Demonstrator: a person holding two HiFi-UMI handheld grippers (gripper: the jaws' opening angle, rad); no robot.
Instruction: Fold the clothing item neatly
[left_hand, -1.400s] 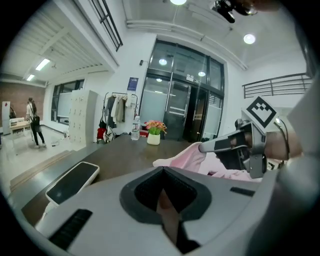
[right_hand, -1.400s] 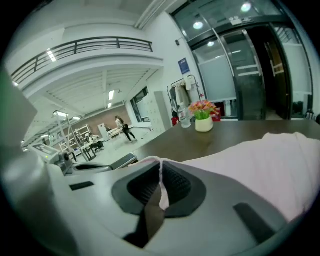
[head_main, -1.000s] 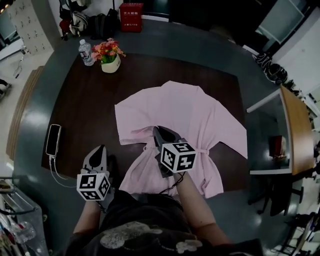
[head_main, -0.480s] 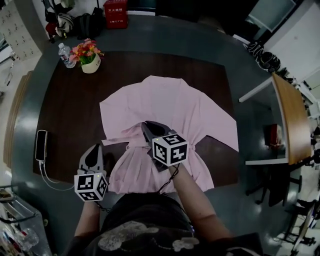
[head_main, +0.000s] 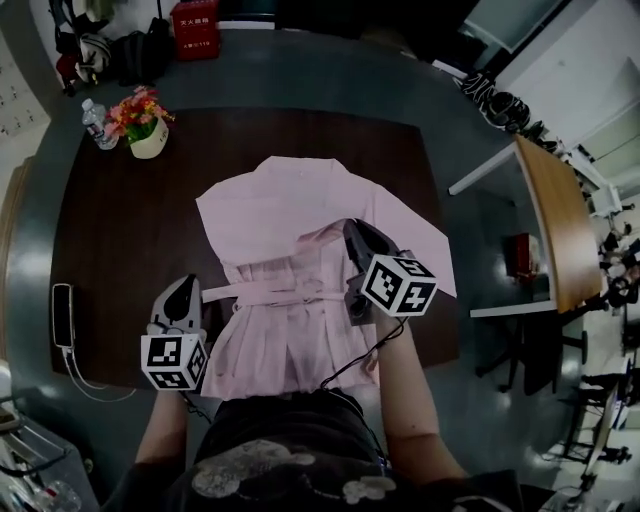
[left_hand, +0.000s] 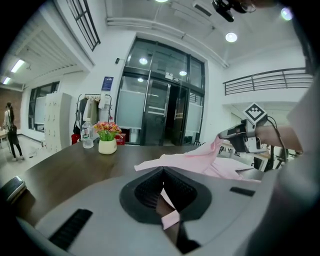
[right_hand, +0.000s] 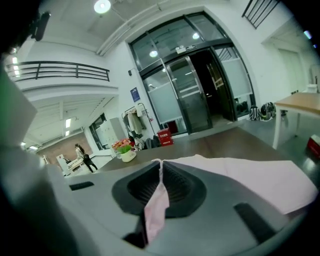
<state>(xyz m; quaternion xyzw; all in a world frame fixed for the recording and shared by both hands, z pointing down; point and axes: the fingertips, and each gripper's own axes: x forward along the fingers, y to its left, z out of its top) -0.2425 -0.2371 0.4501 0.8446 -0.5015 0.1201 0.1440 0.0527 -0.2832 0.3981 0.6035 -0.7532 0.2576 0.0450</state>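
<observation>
Fold in progress: your left gripper and right gripper each pinched the pink garment, jaws pressed together on cloth. The next move probably called for laying the raised edge flat and aligned.

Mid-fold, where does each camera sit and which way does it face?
Head view: on the person's head, steeply down on table, pink garment, forearms, left gripper, right gripper.
Left gripper view: on it, along jaws shut on garment, toward flower pot; right gripper at right.
Right gripper view: on it, along jaws shut on garment, toward glass doors.
Shared: flower pot, garment in all.
</observation>
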